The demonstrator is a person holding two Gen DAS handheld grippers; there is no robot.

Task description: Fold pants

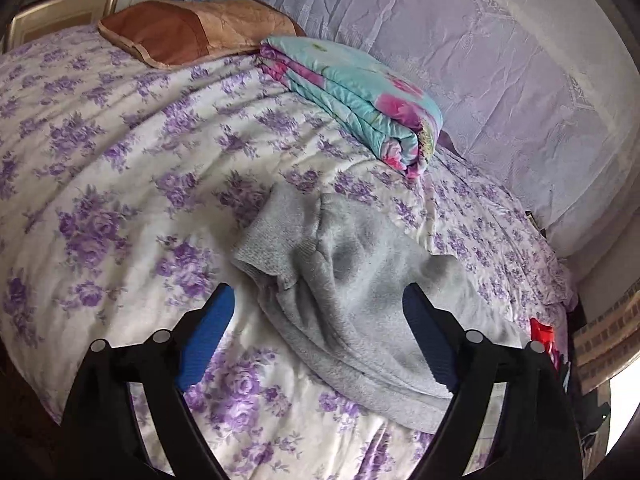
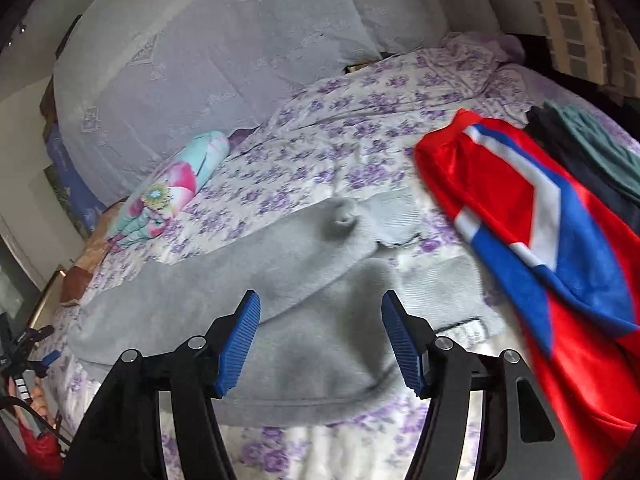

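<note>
Grey fleece pants (image 1: 360, 280) lie in a rough fold on the purple-flowered bedspread (image 1: 120, 160). In the left wrist view the ribbed cuffs point away and my left gripper (image 1: 320, 320) is open just above them, holding nothing. In the right wrist view the pants (image 2: 280, 280) lie across the middle, folded over themselves, with the ribbed waistband to the right. My right gripper (image 2: 320, 340) is open above the folded part and holds nothing.
A folded turquoise and pink quilt (image 1: 360, 96) and a brown pillow (image 1: 192, 28) lie toward the head of the bed. A red, blue and white garment (image 2: 540, 240) and dark clothes (image 2: 580, 152) lie to the right of the pants. A pale lilac cover (image 2: 200, 60) hangs behind the bed.
</note>
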